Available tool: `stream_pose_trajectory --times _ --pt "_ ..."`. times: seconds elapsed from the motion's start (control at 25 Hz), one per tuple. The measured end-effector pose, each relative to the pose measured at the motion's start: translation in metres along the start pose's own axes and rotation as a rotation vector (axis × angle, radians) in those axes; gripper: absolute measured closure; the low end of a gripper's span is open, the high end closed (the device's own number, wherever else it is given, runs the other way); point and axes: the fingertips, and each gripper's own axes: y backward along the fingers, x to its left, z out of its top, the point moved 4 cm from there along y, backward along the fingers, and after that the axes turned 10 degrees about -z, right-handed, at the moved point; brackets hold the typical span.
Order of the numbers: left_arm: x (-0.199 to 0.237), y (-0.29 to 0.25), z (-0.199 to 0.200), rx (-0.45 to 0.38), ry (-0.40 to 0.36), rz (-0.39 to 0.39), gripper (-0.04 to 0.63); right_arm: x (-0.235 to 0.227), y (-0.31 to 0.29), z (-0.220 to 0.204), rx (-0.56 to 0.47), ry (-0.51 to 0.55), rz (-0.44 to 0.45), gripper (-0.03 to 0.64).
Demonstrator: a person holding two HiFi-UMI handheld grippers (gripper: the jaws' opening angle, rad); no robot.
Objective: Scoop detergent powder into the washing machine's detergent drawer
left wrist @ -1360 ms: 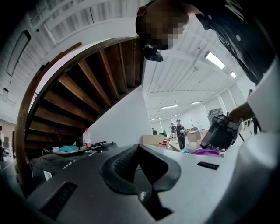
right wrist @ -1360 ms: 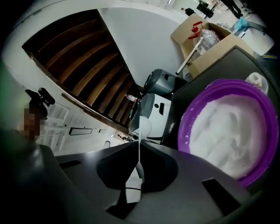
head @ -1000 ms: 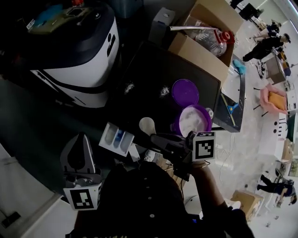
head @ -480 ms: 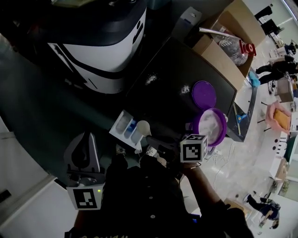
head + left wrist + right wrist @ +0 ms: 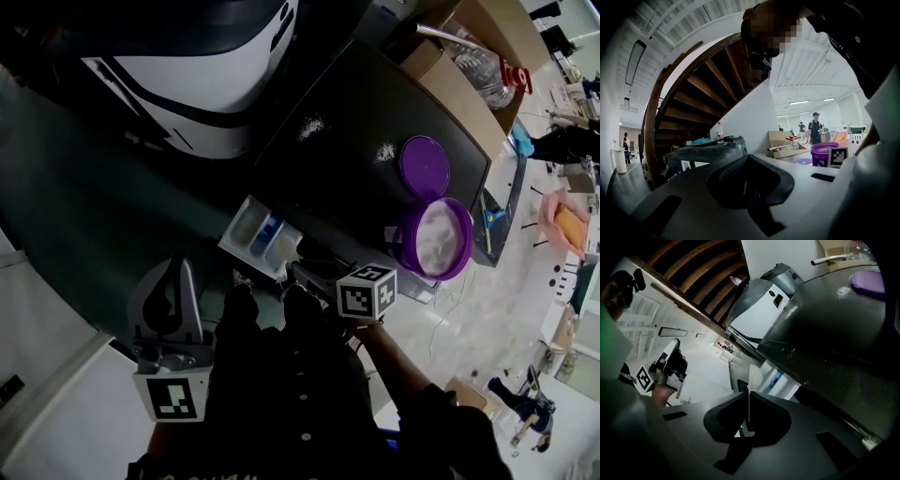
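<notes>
Over the pulled-out detergent drawer point(image 5: 244, 228), at the front of the washer point(image 5: 211, 89), the R gripper point(image 5: 748, 398) is holding the white scoop point(image 5: 754, 376). Its jaws are clamping on the thin handle w/ the bowl sticking out ahead. The bowl is hovering right above the drawer's compartments, near the blue insert, prob. so powder is dropping straight in and not onto the floor. Can't tell if the bowl is loaded or tipping; too dim.

L gripper point(image 5: 749, 161) is hanging at the person's left side, well apart from the drawer and pointing out across the room. Jaws are together, nothing btwn them. It's likely being kept out of the way, since scooping is a one-gripper job.

Purple tub point(image 5: 433, 239) of powder is sitting open at the near edge of the dark table point(image 5: 356, 103), its lid point(image 5: 424, 167) lying just beside it, which is keeping refill trips short. Powder specks point(image 5: 312, 127) are lying on the tabletop, so spilling is a real risk. Next move is calling for a slow, low tip.
</notes>
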Motion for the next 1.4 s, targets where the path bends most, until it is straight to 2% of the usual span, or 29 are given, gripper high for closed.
stream_pose_trajectory --times 0.16,0.36,0.64,0.88,1.0,1.12,1.4 --pt "-0.004 -0.003 -0.010 0.022 0.013 -0.012 0.591 -0.018 -0.016 -0.016 0.029 0.055 -0.071 0.583" --pt "-0.010 -0.004 -0.021 0.052 0.021 -0.028 0.591 -0.024 -0.030 -0.028 0.045 0.213 -0.173 0.583" --pt "-0.015 -0.003 -0.032 0.079 0.029 -0.042 0.591 -0.024 -0.042 -0.041 0.021 0.707 -0.412 0.583" --pt "-0.017 -0.004 -0.037 0.089 0.029 -0.058 0.591 -0.024 -0.048 -0.050 -0.029 1.223 -0.661 0.583" --pt "-0.018 -0.005 -0.038 0.089 0.030 -0.064 0.591 -0.025 -0.051 -0.054 -0.062 1.402 -0.742 0.583" --pt "-0.020 -0.005 -0.039 0.095 0.027 -0.069 0.591 -0.026 -0.051 -0.055 -0.086 1.465 -0.769 0.583" --pt "-0.023 -0.003 -0.039 0.096 0.024 -0.073 0.591 -0.027 -0.050 -0.057 -0.096 1.470 -0.761 0.583"
